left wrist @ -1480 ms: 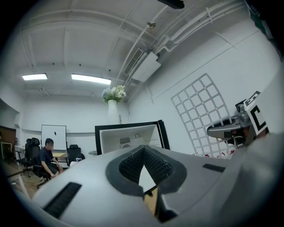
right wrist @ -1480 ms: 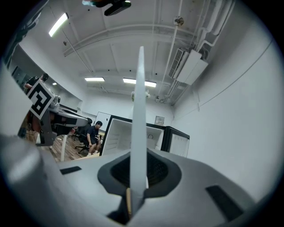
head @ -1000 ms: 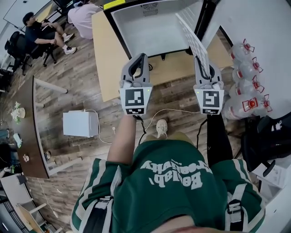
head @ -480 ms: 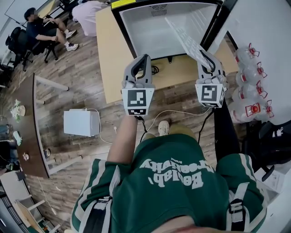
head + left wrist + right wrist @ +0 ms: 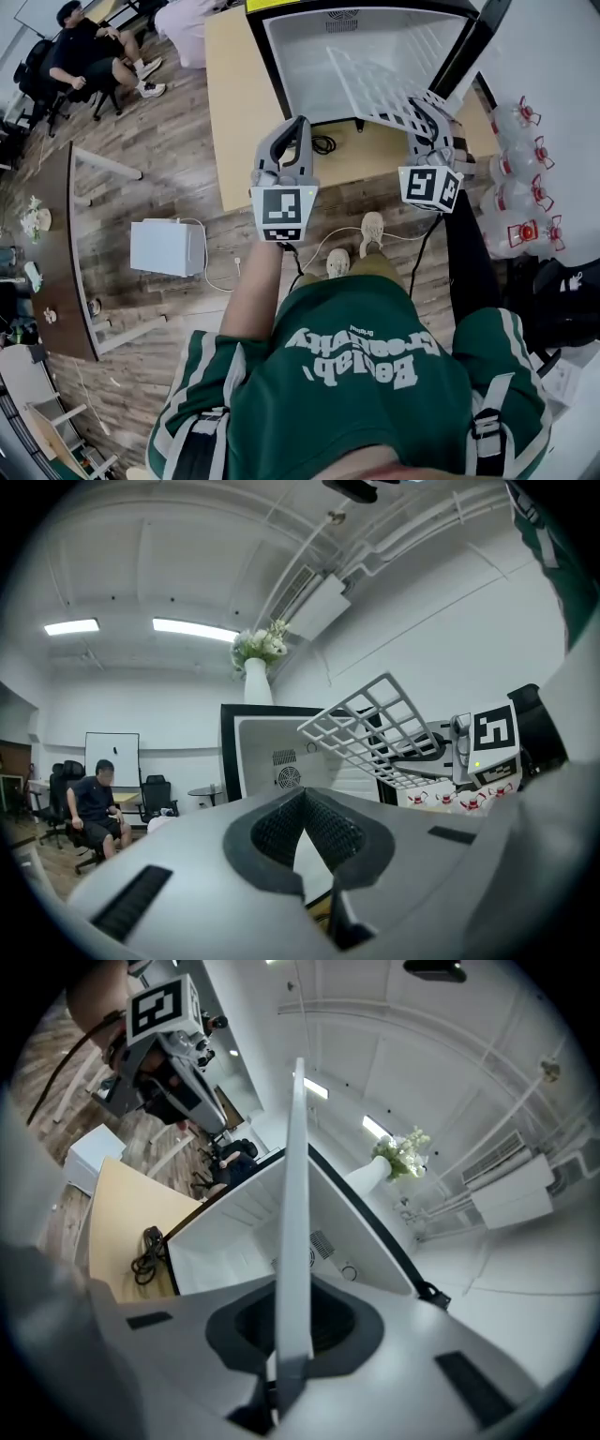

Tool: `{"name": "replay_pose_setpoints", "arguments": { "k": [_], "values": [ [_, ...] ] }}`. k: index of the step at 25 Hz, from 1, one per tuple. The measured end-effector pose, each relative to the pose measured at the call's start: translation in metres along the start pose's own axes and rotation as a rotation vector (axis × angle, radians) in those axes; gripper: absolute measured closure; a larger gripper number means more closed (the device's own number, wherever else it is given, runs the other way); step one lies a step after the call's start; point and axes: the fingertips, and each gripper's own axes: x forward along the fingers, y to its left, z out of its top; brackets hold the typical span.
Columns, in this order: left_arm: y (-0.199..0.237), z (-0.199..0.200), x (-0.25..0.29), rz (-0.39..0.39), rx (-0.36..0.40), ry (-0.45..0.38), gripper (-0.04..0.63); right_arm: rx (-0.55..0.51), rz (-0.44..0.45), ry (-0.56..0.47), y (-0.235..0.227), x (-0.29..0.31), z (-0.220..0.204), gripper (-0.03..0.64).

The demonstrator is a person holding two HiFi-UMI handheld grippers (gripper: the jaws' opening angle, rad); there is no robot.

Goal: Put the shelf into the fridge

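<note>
The small fridge [image 5: 319,56] stands open at the top of the head view, its white inside bare. My right gripper [image 5: 427,114] is shut on the near edge of the white wire shelf [image 5: 380,89]. The shelf lies tilted, nearly flat, with its far end at the fridge opening. In the right gripper view the shelf [image 5: 295,1222] runs edge-on from between my jaws [image 5: 291,1358] toward the fridge [image 5: 234,1232]. My left gripper [image 5: 300,124] hovers left of the shelf, shut and holding nothing. The left gripper view shows the shelf [image 5: 375,728] in front of the fridge [image 5: 262,752].
The fridge rests on a tan wooden board [image 5: 234,103] with a black cable [image 5: 323,145] on it. Its open door [image 5: 553,75] stands at the right, with several water bottles [image 5: 511,178] below. A white box [image 5: 167,248] sits on the floor. A person [image 5: 89,47] sits far left.
The right gripper has rolled, turning the shelf from standing on edge to nearly flat. Both grippers have moved toward the fridge, and the shelf's far end has come to the opening.
</note>
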Motion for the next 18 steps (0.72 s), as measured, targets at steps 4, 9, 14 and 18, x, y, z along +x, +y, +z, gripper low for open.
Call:
{"name": "replay_pose_setpoints", "arguments": {
  "k": [4,9,14,18],
  "values": [
    [0.009,-0.006,-0.002,0.017,-0.005,0.017,0.595,-0.104,0.003,0.0,0.008,0.014,0.006,0.588],
    [0.015,-0.01,0.0,0.028,-0.001,0.023,0.595,-0.23,0.003,-0.019,0.02,0.027,0.009,0.588],
    [0.019,-0.011,-0.006,0.042,-0.001,0.028,0.595,-0.32,0.0,-0.034,0.029,0.033,0.016,0.588],
    [0.026,-0.01,-0.01,0.056,0.006,0.027,0.595,-0.373,0.007,-0.037,0.038,0.041,0.018,0.588]
  ]
}}
